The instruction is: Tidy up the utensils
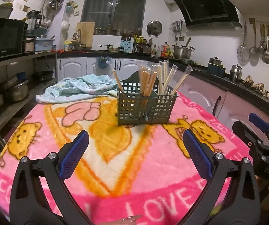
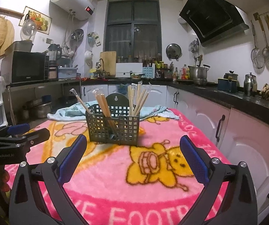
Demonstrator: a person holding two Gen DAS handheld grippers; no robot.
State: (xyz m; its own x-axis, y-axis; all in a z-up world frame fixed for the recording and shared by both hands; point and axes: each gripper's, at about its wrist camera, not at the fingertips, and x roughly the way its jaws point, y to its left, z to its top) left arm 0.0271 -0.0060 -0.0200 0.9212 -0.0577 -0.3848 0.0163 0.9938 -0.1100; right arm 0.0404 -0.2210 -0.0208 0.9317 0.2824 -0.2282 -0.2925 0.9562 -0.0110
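Left wrist view: left tool is hovering low over the table, fingers spread wide, nothing between the blue pads. Caddy is standing ahead of it near the far middle of the table, well apart from the tool. It is a dark green plastic box, walls a grid of square holes, split into compartments, with an arched back plate. Chopsticks are leaning in it: one alone at the left, a tan bundle in the middle, paler ones in clear sleeves at the right. No loose chopstick is showing on the blanket, so the sorting is looking close to done. Blanket is thick pink fleece with yellow cartoon bears, soft underfoot for the caddy. A crumpled pale blue cloth is lying behind. Right tool is showing at the right edge. Right wrist view: right tool is also gaping wide and empty, aimed at the caddy front. Left tool is showing at the left edge. Judgement: any further grip is calling for a pinch on a stick's upper half and a straight lift; the caddy looks light and tippy on fleece, and sleeved sticks may slip in the pads.
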